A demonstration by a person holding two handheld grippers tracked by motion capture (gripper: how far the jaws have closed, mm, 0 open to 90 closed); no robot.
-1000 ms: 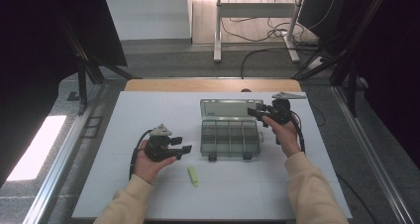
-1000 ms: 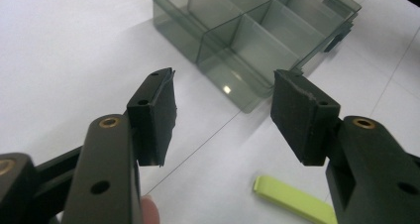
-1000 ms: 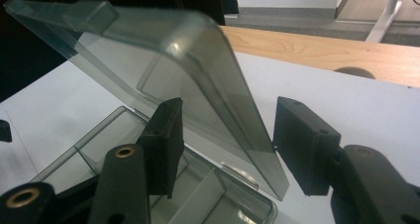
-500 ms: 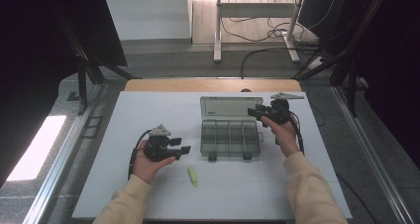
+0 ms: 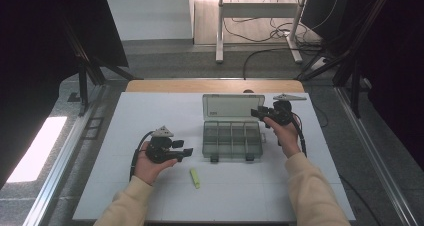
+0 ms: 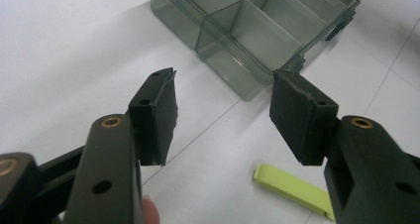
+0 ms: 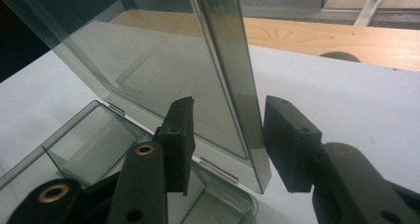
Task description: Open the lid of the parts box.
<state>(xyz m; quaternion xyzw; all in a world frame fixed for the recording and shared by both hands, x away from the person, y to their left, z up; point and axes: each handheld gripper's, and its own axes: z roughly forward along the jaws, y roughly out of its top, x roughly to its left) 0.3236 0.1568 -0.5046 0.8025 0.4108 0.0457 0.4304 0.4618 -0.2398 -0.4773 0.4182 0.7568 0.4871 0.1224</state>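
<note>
The right tongs (image 7: 225, 144) have just been closing around the side edge of the raised clear smoky plastic lid (image 7: 163, 60) of the compartmented organiser box (image 5: 232, 138), which is straddled between the pads, though whether it is yet pinched cannot be told. The left tongs (image 6: 223, 117) are held roughly half open and empty, with the box lying at about one o'clock. A flat lime-green plastic strip (image 6: 292, 189) is seen on the white bench (image 5: 125, 116) at about four o'clock, its long axis slanting away; the left hand (image 5: 150, 166) is the nearer one.
</note>
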